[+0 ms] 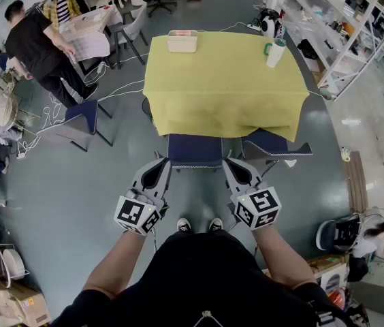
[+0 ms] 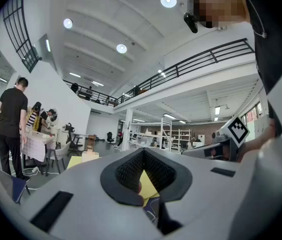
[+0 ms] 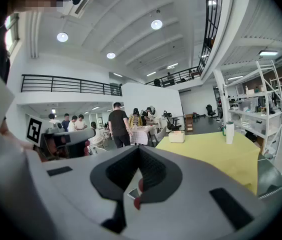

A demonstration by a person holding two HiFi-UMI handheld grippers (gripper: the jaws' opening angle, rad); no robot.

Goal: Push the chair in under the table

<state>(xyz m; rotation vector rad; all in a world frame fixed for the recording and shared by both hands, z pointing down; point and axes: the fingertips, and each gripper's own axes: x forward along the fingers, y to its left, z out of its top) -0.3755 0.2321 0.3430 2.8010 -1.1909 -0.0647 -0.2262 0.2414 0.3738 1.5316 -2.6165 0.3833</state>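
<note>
A chair with a dark blue seat (image 1: 195, 151) stands at the near edge of a table under a yellow cloth (image 1: 226, 80), its front part hidden beneath the cloth. My left gripper (image 1: 163, 162) is shut with nothing in it, its tip at the chair's near left corner. My right gripper (image 1: 230, 163) is also shut and empty, at the near right corner. I cannot tell whether either one touches the chair. In the left gripper view the closed jaws (image 2: 143, 156) fill the bottom, with yellow cloth (image 2: 149, 185) showing through the gap. The right gripper view looks over its shut jaws (image 3: 140, 154) at the yellow table (image 3: 216, 151).
A second blue chair (image 1: 274, 144) stands under the table's right corner. A white box (image 1: 182, 41) and a white cup (image 1: 276, 52) are on the table. People stand around a table at the upper left (image 1: 39, 46), by another blue chair (image 1: 83, 114). Shelving (image 1: 355, 26) lines the right side.
</note>
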